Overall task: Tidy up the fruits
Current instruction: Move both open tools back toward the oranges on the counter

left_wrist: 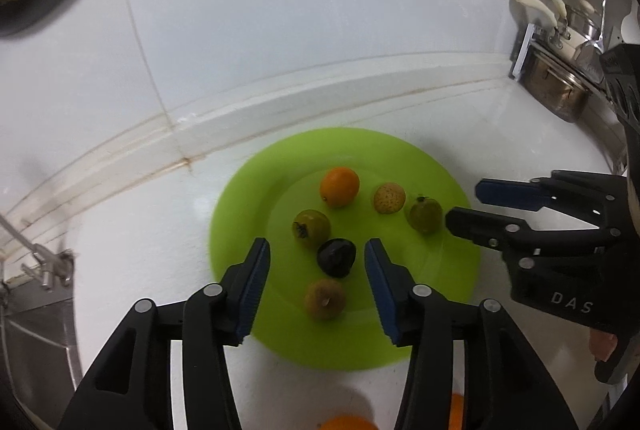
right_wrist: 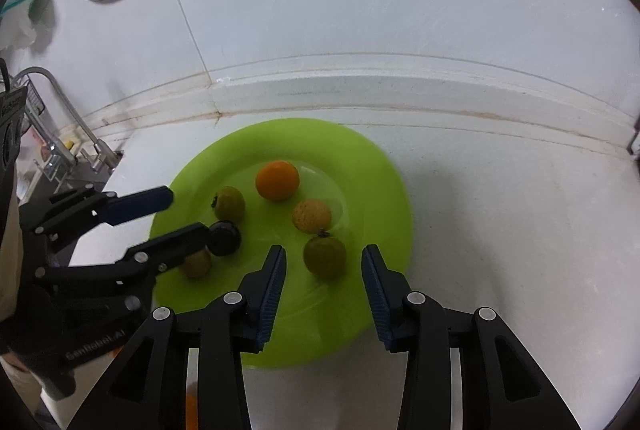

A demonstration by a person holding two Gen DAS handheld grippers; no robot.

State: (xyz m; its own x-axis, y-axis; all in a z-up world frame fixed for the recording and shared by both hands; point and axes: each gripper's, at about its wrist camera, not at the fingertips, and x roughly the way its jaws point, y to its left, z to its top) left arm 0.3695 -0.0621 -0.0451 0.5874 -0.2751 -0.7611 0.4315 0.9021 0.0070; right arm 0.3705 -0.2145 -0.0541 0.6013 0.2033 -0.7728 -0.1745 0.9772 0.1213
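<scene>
1. Six fruits lie on the green plate (left_wrist: 452,262) on the white surface (left_wrist: 540,134): an orange (left_wrist: 339,186), a speckled fruit (left_wrist: 389,198), two green ones (left_wrist: 424,216) (left_wrist: 311,229), a dark one (left_wrist: 337,257) and a brown one (left_wrist: 325,299).
2. The left gripper (left_wrist: 316,262) is partly open and holds nothing, its fingers (left_wrist: 256,282) to either side of the dark fruit, not touching it.
3. The right gripper (right_wrist: 324,270) is also partly open and empty, the nearer green fruit (right_wrist: 324,256) loose between its fingers.
4. As I judge it, both fruits are set down; lift each gripper straight back so no finger nudges a fruit into rolling.
5. More orange fruit (left_wrist: 348,423) waits at the near edge.
6. Writing: "DAS" on the right gripper's body and, less clearly, "SenseBot.AI" or the like on the left one.
</scene>
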